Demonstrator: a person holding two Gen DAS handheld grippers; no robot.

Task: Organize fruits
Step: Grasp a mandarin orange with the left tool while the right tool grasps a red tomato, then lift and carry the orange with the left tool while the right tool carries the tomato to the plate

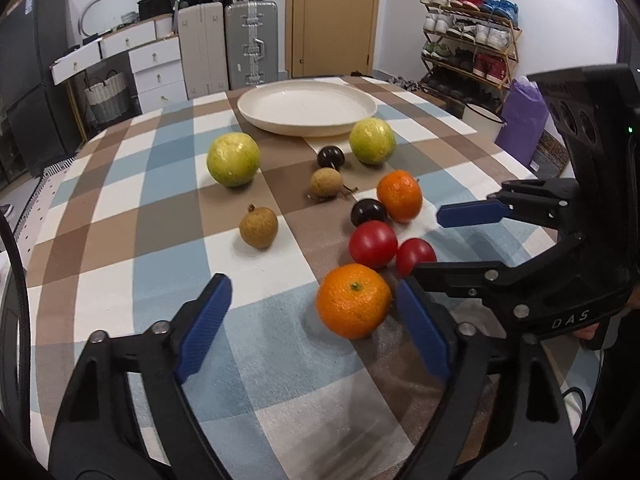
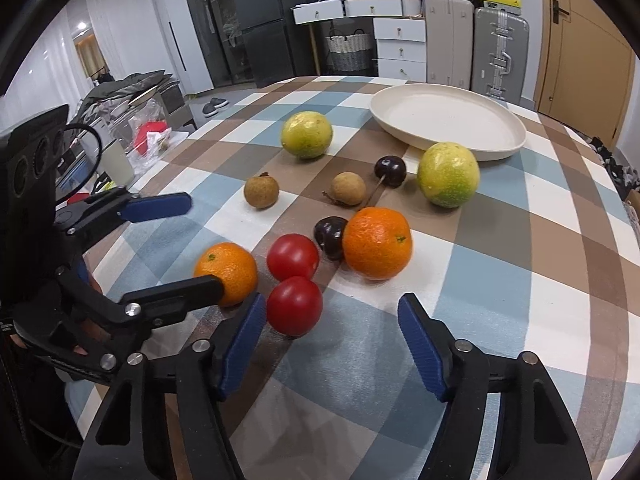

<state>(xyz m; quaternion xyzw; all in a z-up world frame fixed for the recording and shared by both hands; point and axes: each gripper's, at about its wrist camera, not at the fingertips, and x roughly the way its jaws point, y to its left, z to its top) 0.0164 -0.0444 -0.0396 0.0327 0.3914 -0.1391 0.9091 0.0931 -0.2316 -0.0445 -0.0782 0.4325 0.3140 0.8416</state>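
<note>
Presently, in the left wrist view, the left gripper (image 1: pixel 310 326) stands spread wide and grasps nothing; the near orange (image 1: pixel 353 300) sits low between its blue pads, close against the right pad (image 1: pixel 424 336) and well apart from the left one, so the fruit lies ahead and to the right of the tool's midline. Being round, it offers no long axis to align with. Beyond it lie two red tomatoes (image 1: pixel 373 244), a dark plum (image 1: pixel 368 211), a second orange (image 1: pixel 399 195), and, farther still, the empty cream plate (image 1: pixel 256 109) near the far table edge; bare checked tablecloth (image 1: pixel 168 216) to the left gives free room. The right gripper (image 1: pixel 424 244) enters from the right, also parted and empty. In the right wrist view, the right gripper (image 2: pixel 332 344) is likewise released, its nearest fruit a tomato (image 2: pixel 294 306) just beside its left pad (image 2: pixel 242 346). The near orange (image 2: pixel 226 273) shows here at the left gripper's lower finger, so the left hand seems the nearer for it; a small shift rightward would probably centre it. The plate (image 2: pixel 516 142) lies far right.
</note>
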